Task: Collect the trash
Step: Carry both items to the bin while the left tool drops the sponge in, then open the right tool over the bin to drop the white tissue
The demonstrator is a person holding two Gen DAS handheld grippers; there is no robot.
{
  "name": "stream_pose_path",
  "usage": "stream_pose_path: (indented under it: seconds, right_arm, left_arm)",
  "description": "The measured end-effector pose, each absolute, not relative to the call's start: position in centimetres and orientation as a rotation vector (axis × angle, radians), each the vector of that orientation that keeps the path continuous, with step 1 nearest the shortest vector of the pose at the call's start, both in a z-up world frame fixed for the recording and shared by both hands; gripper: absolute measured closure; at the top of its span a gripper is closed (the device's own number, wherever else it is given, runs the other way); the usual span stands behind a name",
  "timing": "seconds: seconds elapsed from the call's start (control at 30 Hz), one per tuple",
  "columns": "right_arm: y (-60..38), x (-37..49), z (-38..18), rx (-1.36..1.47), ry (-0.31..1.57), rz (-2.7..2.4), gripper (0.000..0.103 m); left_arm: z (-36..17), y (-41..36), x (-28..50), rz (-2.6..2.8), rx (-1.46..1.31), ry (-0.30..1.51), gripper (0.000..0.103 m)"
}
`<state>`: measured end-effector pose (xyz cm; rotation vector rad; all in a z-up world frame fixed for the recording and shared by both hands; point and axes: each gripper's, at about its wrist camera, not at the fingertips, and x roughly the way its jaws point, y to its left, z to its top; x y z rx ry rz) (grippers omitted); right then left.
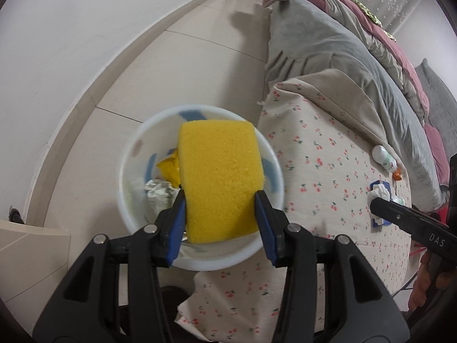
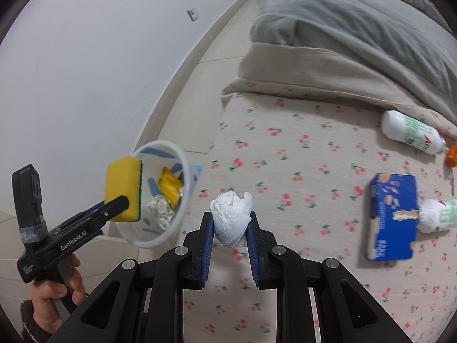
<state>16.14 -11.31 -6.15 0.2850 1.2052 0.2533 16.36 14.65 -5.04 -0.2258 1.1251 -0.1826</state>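
Observation:
My left gripper [image 1: 220, 194] is shut on a yellow sponge [image 1: 220, 177] with a green scouring side, held over the mouth of a white waste bin [image 1: 128, 177]. The bin holds a yellow wrapper [image 1: 168, 168] and a crumpled silvery wad [image 1: 160, 194]. In the right wrist view the sponge [image 2: 122, 188] hangs at the bin's rim [image 2: 188, 177], gripped by the left gripper [image 2: 122, 203]. My right gripper [image 2: 231, 217] is shut on a crumpled white tissue [image 2: 231, 220] above the cherry-print bed sheet [image 2: 300, 157], to the right of the bin.
A blue snack box [image 2: 391, 217], two white bottles [image 2: 411, 131] [image 2: 437, 214] and an orange cap [image 2: 452, 155] lie on the sheet. A grey duvet [image 2: 357, 28] covers the bed behind. The bin stands on tiled floor [image 1: 200, 57] between bed and white wall.

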Motion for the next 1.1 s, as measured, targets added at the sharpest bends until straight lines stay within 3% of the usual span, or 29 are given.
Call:
stream_pose_path:
  seconds: [0.07,0.17,0.37,1.03,1.1]
  right_arm:
    - [-10.3,16.4,-6.4,0.278,1.210,0.266,0.080]
    - [-8.9,16.8,-6.7,0.270,1.212,0.285,0.080]
    - [-6.7,17.6,-7.1,0.259,1.221,0.311,0.079]
    - [-1.1,19.3,-8.8,0.246,1.215,0.386,0.078]
    - [-0.8,19.4,-8.7,0.255,1.198,0.398,0.071]
  left_arm:
    - [-5.1,15.1,16.5,-0.147,-0.201,1.130,0.049]
    - [-5.3,15.6,16.5,-0.082,-0.151,1.141,0.027]
    - [-5.2,16.8,16.2,-0.046,-0.121,1.133,0.020]
    - [-5.3,21.5,15.4,0.037,-0.152,1.128,0.017]
    - [-5.2,21.5,15.3,0.036,-0.151,1.124,0.017]
